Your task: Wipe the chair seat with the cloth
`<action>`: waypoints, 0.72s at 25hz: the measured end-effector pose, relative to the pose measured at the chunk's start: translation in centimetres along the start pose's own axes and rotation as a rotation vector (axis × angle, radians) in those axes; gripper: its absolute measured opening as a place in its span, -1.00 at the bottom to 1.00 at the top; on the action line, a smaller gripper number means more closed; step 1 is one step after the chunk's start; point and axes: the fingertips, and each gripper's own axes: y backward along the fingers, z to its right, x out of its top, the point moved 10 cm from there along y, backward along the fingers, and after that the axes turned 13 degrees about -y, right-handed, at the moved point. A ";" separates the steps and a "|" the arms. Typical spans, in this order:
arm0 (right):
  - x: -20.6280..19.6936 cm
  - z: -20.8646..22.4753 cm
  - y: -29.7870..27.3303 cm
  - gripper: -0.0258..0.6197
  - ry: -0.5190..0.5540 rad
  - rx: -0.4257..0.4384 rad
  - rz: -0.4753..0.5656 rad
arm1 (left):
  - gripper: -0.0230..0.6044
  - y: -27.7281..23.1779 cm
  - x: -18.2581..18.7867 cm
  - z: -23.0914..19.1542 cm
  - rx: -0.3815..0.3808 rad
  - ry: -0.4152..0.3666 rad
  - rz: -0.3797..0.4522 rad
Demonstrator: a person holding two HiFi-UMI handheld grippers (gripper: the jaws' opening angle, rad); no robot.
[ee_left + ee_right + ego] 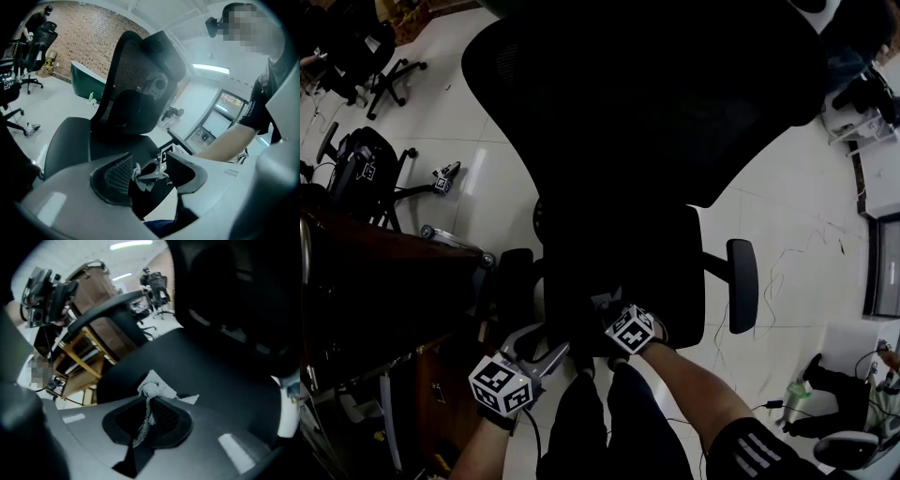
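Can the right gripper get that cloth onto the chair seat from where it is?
Probably yes: the right gripper is shut on the cloth, the seat lies just ahead, and nothing stands between.

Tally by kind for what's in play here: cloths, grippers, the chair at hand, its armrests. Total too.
cloth: 1
grippers: 2 (left gripper open, right gripper shut on the cloth)
chair: 1
armrests: 2 (right armrest, left armrest)
total: 6
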 end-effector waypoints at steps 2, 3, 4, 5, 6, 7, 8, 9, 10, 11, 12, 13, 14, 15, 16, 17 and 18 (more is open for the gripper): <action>1.4 -4.5 -2.4 -0.79 0.051 0.086 0.009 | -0.15 0.8 -0.2 -0.2 0.016 0.003 -0.003; 1.8 -6.5 -3.5 -0.79 0.069 0.118 0.007 | -0.15 1.1 -0.3 -0.3 0.020 0.005 -0.003; 2.0 -8.2 -4.5 -0.79 0.083 0.140 0.002 | -0.15 1.4 -0.5 -0.4 0.022 0.006 -0.004; 2.0 -9.5 -5.5 -0.79 0.097 0.154 -0.006 | -0.15 1.6 -0.6 -0.4 0.023 0.006 -0.006; 1.8 -10.5 -6.3 -0.79 0.111 0.164 -0.017 | -0.15 1.8 -0.8 -0.4 0.023 0.005 -0.008; 1.4 -11.3 -7.1 -0.79 0.123 0.171 -0.030 | -0.15 1.9 -1.1 -0.3 0.023 0.004 -0.011; 0.9 -11.7 -7.6 -0.79 0.131 0.175 -0.044 | -0.15 1.9 -1.3 -0.3 0.022 0.004 -0.014; 0.3 -11.7 -7.9 -0.79 0.131 0.177 -0.055 | -0.15 1.7 -1.5 -0.3 0.020 0.003 -0.016; -0.3 -11.4 -7.9 -0.79 0.126 0.177 -0.061 | -0.15 1.6 -1.6 -0.2 0.018 0.004 -0.019; -0.8 -11.0 -7.8 -0.79 0.122 0.176 -0.064 | -0.15 1.3 -1.6 -0.2 0.014 0.007 -0.021; -1.3 -10.4 -7.6 -0.79 0.126 0.172 -0.071 | -0.15 1.1 -1.5 -0.2 0.010 0.009 -0.023; -2.0 -9.7 -7.2 -0.79 0.140 0.164 -0.084 | -0.15 0.9 -1.6 -0.1 0.003 0.011 -0.024; -2.9 -8.9 -6.8 -0.79 0.163 0.150 -0.103 | -0.15 0.6 -1.6 0.0 -0.006 0.009 -0.025; -4.0 -7.7 -6.1 -0.79 0.186 0.133 -0.125 | -0.15 0.3 -1.5 0.2 -0.015 0.006 -0.024; -5.3 -6.3 -5.4 -0.79 0.198 0.112 -0.147 | -0.15 -0.1 -1.2 0.4 -0.023 0.002 -0.023; -6.6 -4.7 -4.4 -0.79 0.190 0.090 -0.165 | -0.15 -0.4 -0.9 0.6 -0.031 -0.003 -0.021; -7.8 -3.0 -3.2 -0.80 0.161 0.068 -0.179 | -0.15 -0.6 -0.5 0.9 -0.037 -0.006 -0.019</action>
